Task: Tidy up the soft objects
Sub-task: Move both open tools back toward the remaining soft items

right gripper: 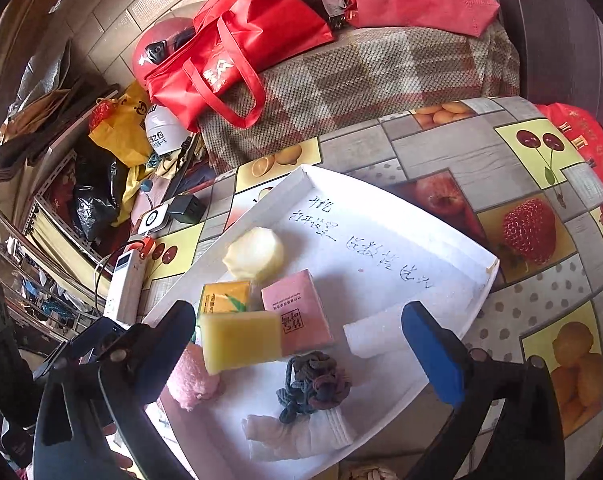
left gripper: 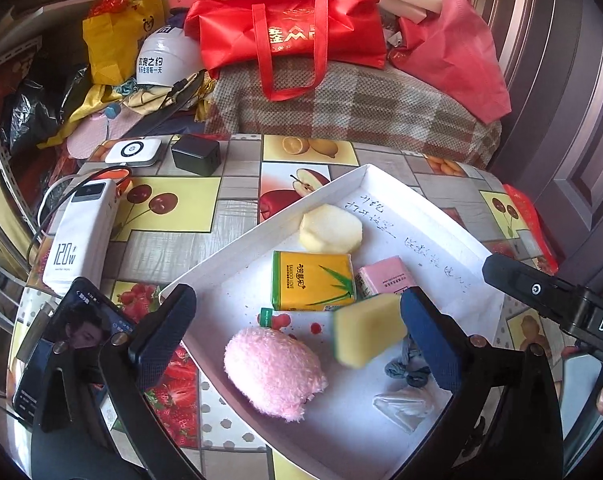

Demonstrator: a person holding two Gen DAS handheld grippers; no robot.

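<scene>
Both the left claw [left gripper: 297,332] and the right claw [right gripper: 299,340] stood wide open, gripping nothing, over the white tray [left gripper: 393,188] on the desk [left gripper: 205,236], where the yellow sponge [right gripper: 241,340] lay tilted against the pink packet [right gripper: 297,312]; a sound grasp would have squeezed the sponge's long flat sides.

The white power bank [left gripper: 79,236] bore "120W". The yellow tissue pack [left gripper: 313,280] carried "BAMBOO LOVE" under Chinese characters. The right gripper [left gripper: 549,304], seen from the left wrist view, showed the letters "DAS". The white tray [left gripper: 261,224] held handwritten Chinese characters, and the red bag [left gripper: 289,28] a gold Chinese logo.
</scene>
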